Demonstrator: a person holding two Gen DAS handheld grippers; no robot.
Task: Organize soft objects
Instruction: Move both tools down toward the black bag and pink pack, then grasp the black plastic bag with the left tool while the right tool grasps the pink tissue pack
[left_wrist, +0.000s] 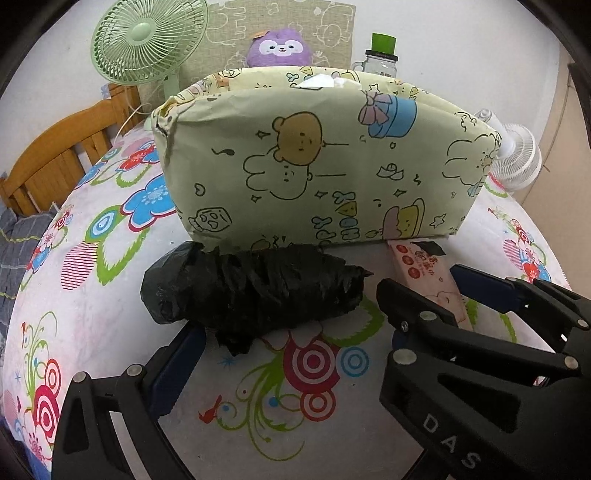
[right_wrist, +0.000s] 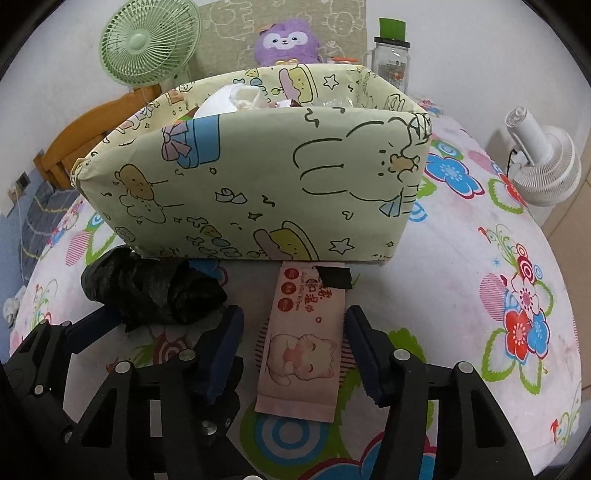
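A crumpled black plastic bag roll (left_wrist: 255, 291) lies on the floral sheet in front of a pale-green cartoon-print box (left_wrist: 295, 166). My left gripper (left_wrist: 291, 317) stands open and straddles the roll, with one finger near each end. In the right wrist view, a pink wet-wipes pack (right_wrist: 303, 350) lies lengthwise against the box (right_wrist: 258, 184). My right gripper (right_wrist: 291, 328) is open around the pack. Its right pad is close to the pack's edge, and a gap shows on the left side. The black roll (right_wrist: 147, 291) sits to the left. White soft items (right_wrist: 229, 99) lie in the box.
Behind the box are a green fan (left_wrist: 147, 40), a purple plush (left_wrist: 275, 48) and a green-lidded jar (left_wrist: 380, 55). A white fan (right_wrist: 543, 166) stands at the right edge. A wooden frame (left_wrist: 55, 155) lies to the left. The floral sheet (right_wrist: 480, 258) stretches out to the right.
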